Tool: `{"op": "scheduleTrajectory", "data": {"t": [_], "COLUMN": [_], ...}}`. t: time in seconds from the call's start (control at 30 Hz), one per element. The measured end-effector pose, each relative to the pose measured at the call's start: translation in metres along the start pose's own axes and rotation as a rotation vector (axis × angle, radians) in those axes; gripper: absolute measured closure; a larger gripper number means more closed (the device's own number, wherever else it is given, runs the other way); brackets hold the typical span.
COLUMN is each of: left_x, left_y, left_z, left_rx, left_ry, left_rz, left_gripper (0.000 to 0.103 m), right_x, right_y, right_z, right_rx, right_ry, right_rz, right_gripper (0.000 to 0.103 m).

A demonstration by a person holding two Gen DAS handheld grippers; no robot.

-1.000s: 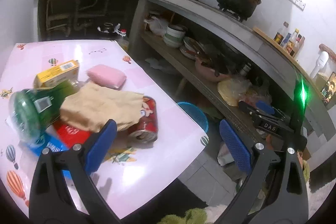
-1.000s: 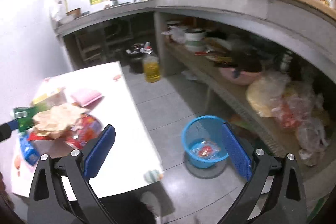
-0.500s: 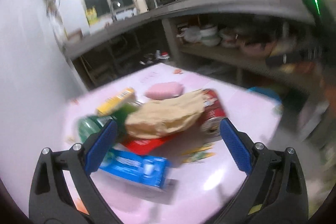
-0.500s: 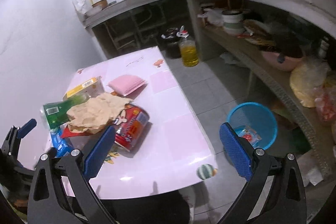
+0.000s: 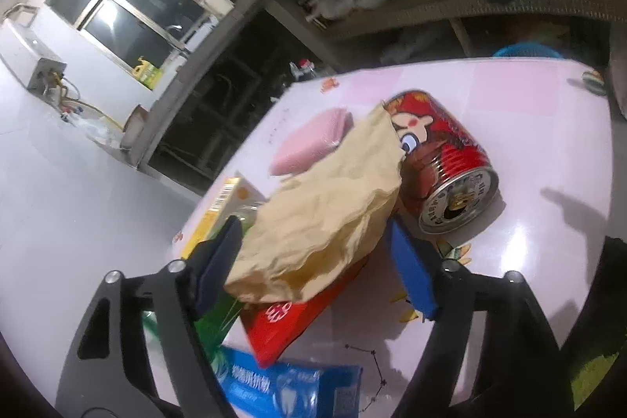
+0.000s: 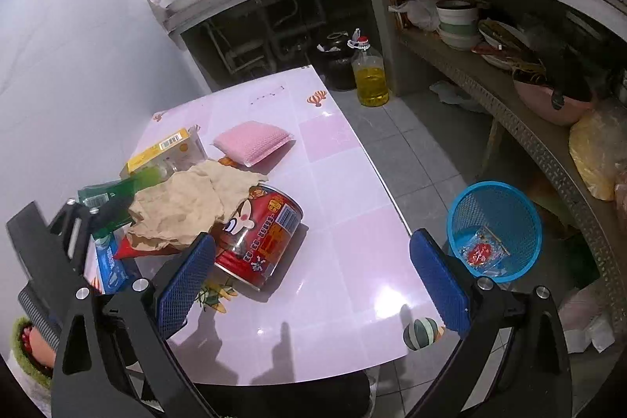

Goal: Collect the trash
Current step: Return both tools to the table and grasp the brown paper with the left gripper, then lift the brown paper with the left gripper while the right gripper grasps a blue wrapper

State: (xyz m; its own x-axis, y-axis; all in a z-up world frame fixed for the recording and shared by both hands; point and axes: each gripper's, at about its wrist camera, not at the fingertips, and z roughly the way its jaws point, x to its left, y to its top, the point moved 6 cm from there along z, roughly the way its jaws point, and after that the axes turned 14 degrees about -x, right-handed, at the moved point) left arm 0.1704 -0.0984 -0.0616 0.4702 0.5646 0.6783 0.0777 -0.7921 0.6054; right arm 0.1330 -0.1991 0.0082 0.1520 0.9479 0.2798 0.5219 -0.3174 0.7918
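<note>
A crumpled brown paper tops a pile of trash on the pink table, draped over a red can that lies on its side. My left gripper straddles the paper's near end. Its jaws are closing with the paper between them, and I see no firm pinch. Under the paper lie a red wrapper, a green bottle and a blue box. My right gripper hovers open over the table's front, beside the can, with nothing between its fingers.
A pink sponge and a yellow box lie behind the pile. A blue basket holding a red wrapper stands on the floor right of the table. An oil bottle and a cluttered shelf lie beyond.
My left gripper rolled and dropped onto the pile; its jaws narrowed around the brown paper. The right gripper swung left from the basket to over the table.
</note>
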Motion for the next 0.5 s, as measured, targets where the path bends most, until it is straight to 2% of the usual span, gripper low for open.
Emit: {"op": "scheduleTrajectory", "data": {"t": [0.03, 0.1, 0.23, 0.3, 0.4, 0.5], "left_x": [-0.001, -0.006, -0.008, -0.007, 0.001, 0.011], "left_y": [-0.002, -0.003, -0.005, -0.006, -0.006, -0.003], "left_z": [0.003, 0.009, 0.01, 0.011, 0.007, 0.005], "left_rx": [0.008, 0.027, 0.039, 0.042, 0.035, 0.017], "left_ry": [-0.006, -0.022, -0.043, -0.046, -0.044, -0.035], "left_rz": [0.006, 0.018, -0.002, -0.021, -0.068, -0.109], "left_gripper": [0.036, 0.05, 0.07, 0.084, 0.096, 0.099], "right_x": [-0.001, -0.002, -0.005, -0.006, -0.007, -0.007], "right_y": [0.0, -0.001, -0.004, -0.004, -0.004, -0.002], "right_z": [0.001, 0.003, 0.006, 0.006, 0.006, 0.006], "right_rx": [0.002, 0.009, 0.02, 0.022, 0.018, 0.016], "right_ry": [-0.001, -0.002, -0.002, -0.003, -0.003, 0.001], "right_rz": [0.001, 0.005, 0.017, 0.018, 0.018, 0.022], "right_gripper": [0.007, 0.007, 0.007, 0.007, 0.007, 0.007]}}
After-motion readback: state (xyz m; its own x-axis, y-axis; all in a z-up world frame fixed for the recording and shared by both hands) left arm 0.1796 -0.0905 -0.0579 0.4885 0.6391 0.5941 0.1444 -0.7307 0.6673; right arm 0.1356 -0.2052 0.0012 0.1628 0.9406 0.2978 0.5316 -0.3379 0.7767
